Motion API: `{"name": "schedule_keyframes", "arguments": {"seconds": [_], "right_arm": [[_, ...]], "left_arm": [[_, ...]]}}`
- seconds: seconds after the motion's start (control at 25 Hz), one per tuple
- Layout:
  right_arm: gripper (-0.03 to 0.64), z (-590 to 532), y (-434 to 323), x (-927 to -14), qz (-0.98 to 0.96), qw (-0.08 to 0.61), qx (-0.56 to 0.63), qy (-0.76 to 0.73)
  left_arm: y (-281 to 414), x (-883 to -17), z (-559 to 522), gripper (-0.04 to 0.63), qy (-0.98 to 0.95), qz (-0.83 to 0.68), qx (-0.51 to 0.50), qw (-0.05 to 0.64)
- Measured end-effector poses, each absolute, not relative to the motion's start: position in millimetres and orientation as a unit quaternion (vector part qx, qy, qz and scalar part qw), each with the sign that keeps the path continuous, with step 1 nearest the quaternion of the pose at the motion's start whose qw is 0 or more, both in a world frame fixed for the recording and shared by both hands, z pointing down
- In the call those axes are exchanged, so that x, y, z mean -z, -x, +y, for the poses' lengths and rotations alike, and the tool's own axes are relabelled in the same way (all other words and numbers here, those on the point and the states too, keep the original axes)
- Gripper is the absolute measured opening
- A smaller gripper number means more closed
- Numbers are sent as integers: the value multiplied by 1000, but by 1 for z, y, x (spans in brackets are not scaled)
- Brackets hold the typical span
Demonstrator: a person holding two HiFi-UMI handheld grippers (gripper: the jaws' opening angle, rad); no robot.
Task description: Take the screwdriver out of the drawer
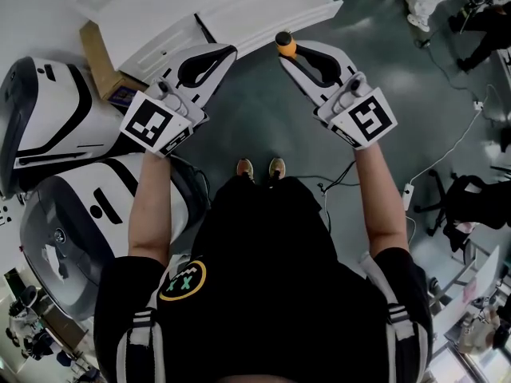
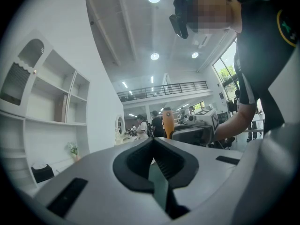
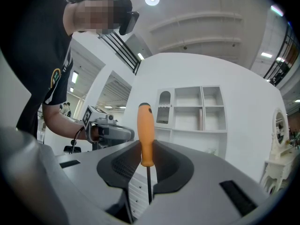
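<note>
The screwdriver [image 1: 285, 45] has an orange handle and a thin dark shaft. My right gripper [image 1: 286, 55] is shut on it at the handle's lower end. In the right gripper view the screwdriver [image 3: 145, 134] stands upright between the jaw tips, handle up and shaft pointing down. My left gripper [image 1: 230, 52] is shut with nothing in it, level with the right one and a short way to its left. From the left gripper view, its tips [image 2: 153, 140] meet, and the screwdriver [image 2: 168, 122] shows beyond them. Both grippers hang in front of the white cabinet [image 1: 231, 6].
A cardboard box [image 1: 100, 54] lies left of the cabinet, beside large white-and-black shells [image 1: 56, 118]. A white shelf unit [image 3: 197, 109] stands against the wall. Cables and a power strip [image 1: 407, 195] lie on the grey floor at right. People stand far off.
</note>
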State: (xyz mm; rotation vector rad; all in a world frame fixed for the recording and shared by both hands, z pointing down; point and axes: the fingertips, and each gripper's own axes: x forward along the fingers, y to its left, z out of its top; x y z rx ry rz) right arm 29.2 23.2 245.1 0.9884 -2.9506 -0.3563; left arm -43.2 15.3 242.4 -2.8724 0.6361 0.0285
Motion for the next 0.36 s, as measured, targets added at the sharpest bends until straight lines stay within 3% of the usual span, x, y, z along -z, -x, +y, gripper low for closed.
{"name": "schedule_keyframes", "arguments": {"seconds": [0.36], "right_arm": [[101,19,-29,-247,-942,6,115,-316]], "left_arm": [[44,-244,12,17,971,216,-9,100]]}}
